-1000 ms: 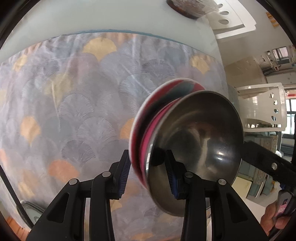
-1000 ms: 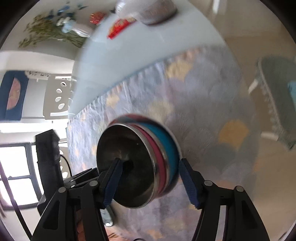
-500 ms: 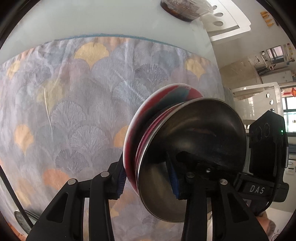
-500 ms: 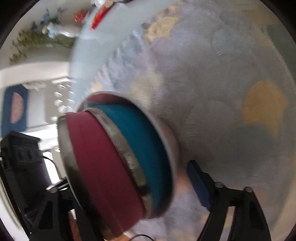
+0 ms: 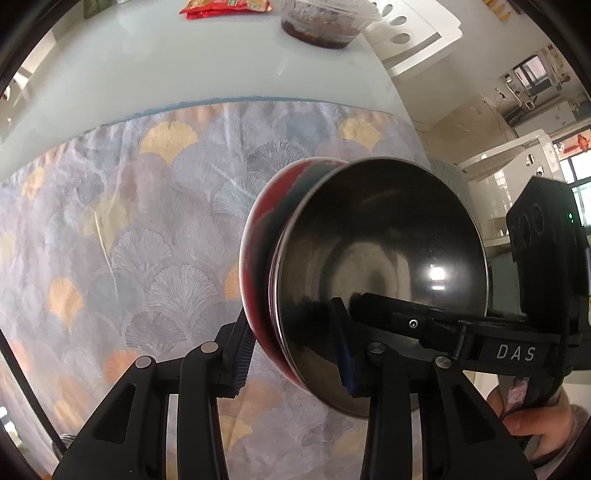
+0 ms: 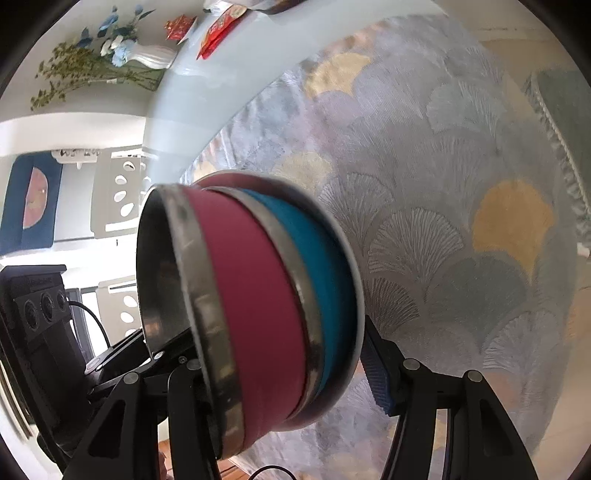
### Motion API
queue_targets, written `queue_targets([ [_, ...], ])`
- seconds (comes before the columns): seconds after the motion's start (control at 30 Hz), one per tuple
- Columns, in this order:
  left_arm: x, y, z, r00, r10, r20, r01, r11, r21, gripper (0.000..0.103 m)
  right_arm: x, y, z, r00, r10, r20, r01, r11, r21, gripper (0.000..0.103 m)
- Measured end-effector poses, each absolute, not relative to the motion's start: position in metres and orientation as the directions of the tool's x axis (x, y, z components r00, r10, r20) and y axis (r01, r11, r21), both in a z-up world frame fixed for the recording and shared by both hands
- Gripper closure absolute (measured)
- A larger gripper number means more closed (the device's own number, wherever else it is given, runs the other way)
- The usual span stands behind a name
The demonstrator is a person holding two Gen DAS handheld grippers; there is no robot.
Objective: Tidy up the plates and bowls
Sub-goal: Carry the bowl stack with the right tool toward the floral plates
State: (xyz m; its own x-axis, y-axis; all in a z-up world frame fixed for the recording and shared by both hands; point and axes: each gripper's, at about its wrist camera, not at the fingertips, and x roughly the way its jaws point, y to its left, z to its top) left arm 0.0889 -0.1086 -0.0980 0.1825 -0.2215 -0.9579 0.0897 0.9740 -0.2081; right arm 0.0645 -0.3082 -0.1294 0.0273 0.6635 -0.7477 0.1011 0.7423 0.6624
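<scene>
A stack of nested bowls (image 5: 380, 266) hangs tilted on its side above the patterned tablecloth (image 5: 140, 229). Its steel inside faces the left wrist view. From the right wrist view the bowl stack (image 6: 255, 295) shows a magenta wall, a teal wall and steel rims. My left gripper (image 5: 293, 360) is shut on the stack's lower rim, one pad inside the steel bowl and one on the outside. My right gripper (image 6: 284, 373) straddles the stack with its jaws closing. Its right pad (image 6: 375, 373) sits close against the outer rim; its left finger is hidden behind the bowls.
The tablecloth covers the near part of a pale glass table (image 5: 184, 62). A clear food container (image 5: 325, 26) and a red snack packet (image 5: 225, 5) lie at the far side. A white vase with flowers (image 6: 151, 55) stands there too. White chairs (image 5: 413, 33) flank the table.
The right gripper came down around the bowl stack and its jaws narrowed on it. The left gripper kept its hold and rolled a little, showing more of the far table.
</scene>
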Motion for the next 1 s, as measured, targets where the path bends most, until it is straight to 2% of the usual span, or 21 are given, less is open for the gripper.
queue_targets([
  [0.37,0.065,-0.108,-0.088,0.217,-0.153,-0.964,0.125,0.984,-0.128,0.067,0.069,-0.281,-0.121,0.002,0.639,-0.769,0.043,0.768,0.639,0.045],
  [0.67,0.067,-0.081,-0.107,0.187,-0.222,-0.957,0.023,0.975,-0.221,0.067,0.067,-0.281,-0.138,0.032,0.714,-0.700,0.093,0.695,0.713,0.047],
  [0.87,0.079,-0.084,-0.101,0.254,-0.223,-0.941,0.061,0.975,-0.215,0.064,0.074,-0.271,-0.145,0.041,0.677,-0.735,0.050,0.733,0.678,0.046],
  [1.0,0.074,-0.096,-0.094,0.291,-0.189,-0.938,0.159,0.976,-0.148,0.066,0.069,-0.278,-0.142,0.058,0.675,-0.735,0.021,0.736,0.677,0.046],
])
